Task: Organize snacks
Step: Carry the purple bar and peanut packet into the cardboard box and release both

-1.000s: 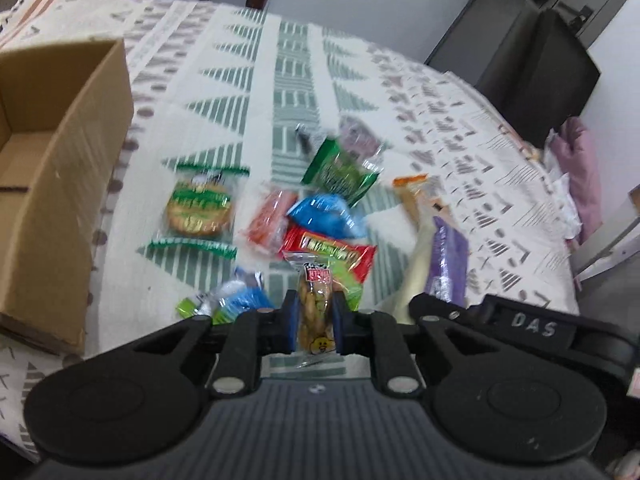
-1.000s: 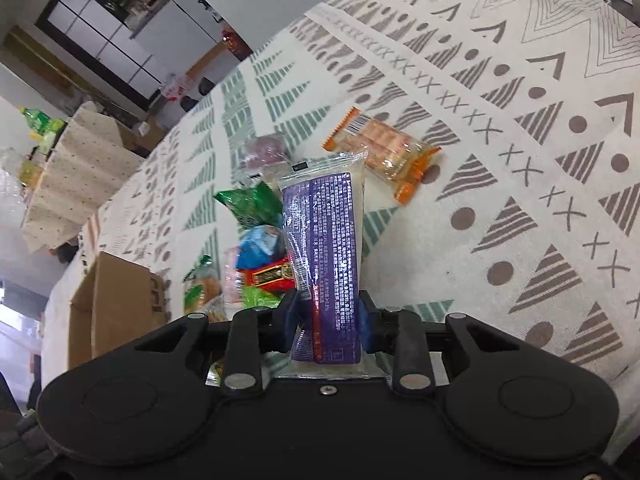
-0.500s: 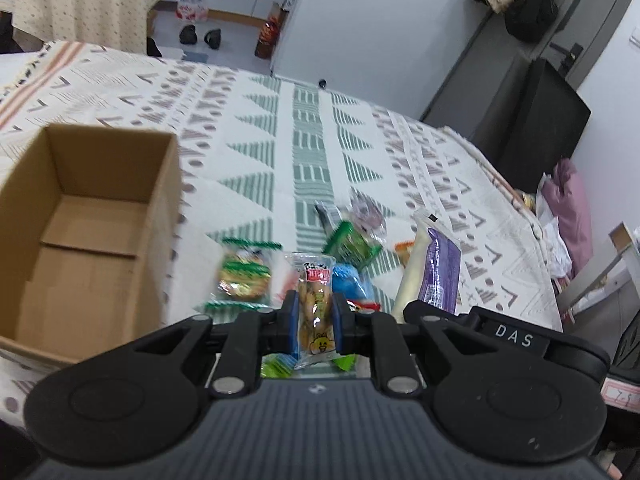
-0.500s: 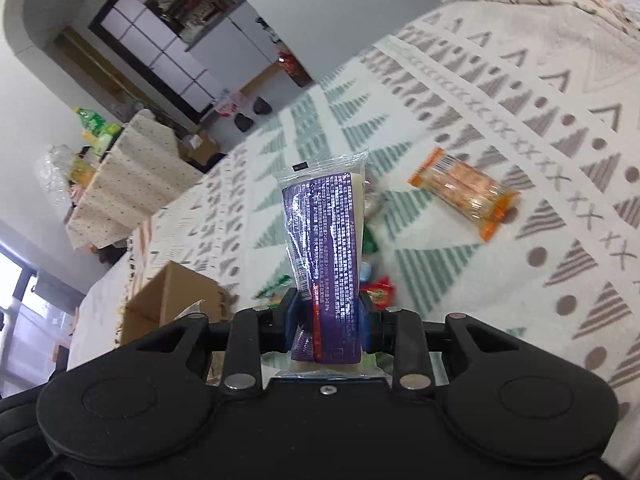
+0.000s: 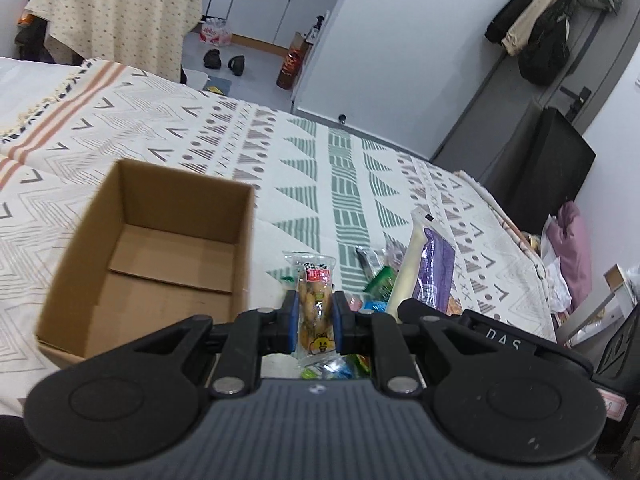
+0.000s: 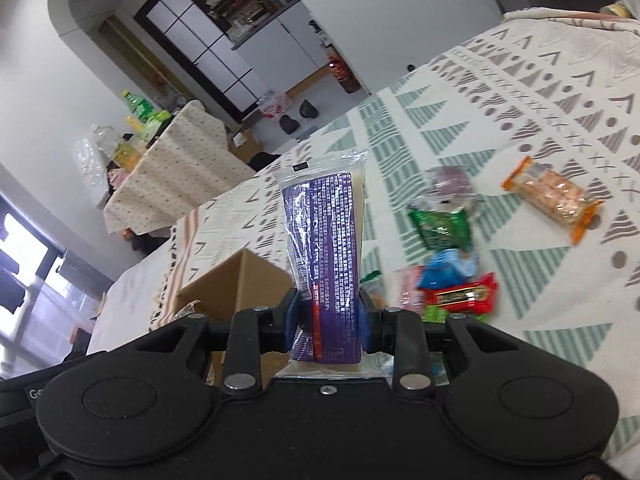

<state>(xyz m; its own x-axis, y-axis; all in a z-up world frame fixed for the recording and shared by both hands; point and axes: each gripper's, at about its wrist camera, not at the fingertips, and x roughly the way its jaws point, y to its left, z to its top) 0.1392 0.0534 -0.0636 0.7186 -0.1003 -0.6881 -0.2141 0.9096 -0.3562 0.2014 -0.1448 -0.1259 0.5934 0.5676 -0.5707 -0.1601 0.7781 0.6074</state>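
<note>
Snacks: two packets are held off the cloth, the other packets lie loose on the patterned bedspread (image 5: pixel 348 168).
Left gripper (image 5: pixel 316 320): tilted downward, its blue pads closed on a clear packet of golden-brown snacks (image 5: pixel 316 300) that stands upright between them, red label near its top, yellow cartoon face at its foot.
Right gripper (image 6: pixel 328 316): also tilted down and rolled so the room leans in its view; its pads are clamped on a long purple-and-cream packet (image 6: pixel 326 256) standing straight up, its back printed with small white text, clear seal at the top.
Cardboard box (image 5: pixel 152 256): open and empty, ahead and left of the left gripper's fingers; in the right wrist view one corner shows behind and left of the purple packet.
Loose pile: right of the right gripper lie a green packet (image 6: pixel 442 228), a blue packet (image 6: pixel 448 270) and a red packet (image 6: pixel 464 294) close together; an orange-ended packet (image 6: pixel 554 200) lies apart, farther right.
Purple packet from the left view (image 5: pixel 430 264): just right of the left gripper, raised above the pile.
</note>
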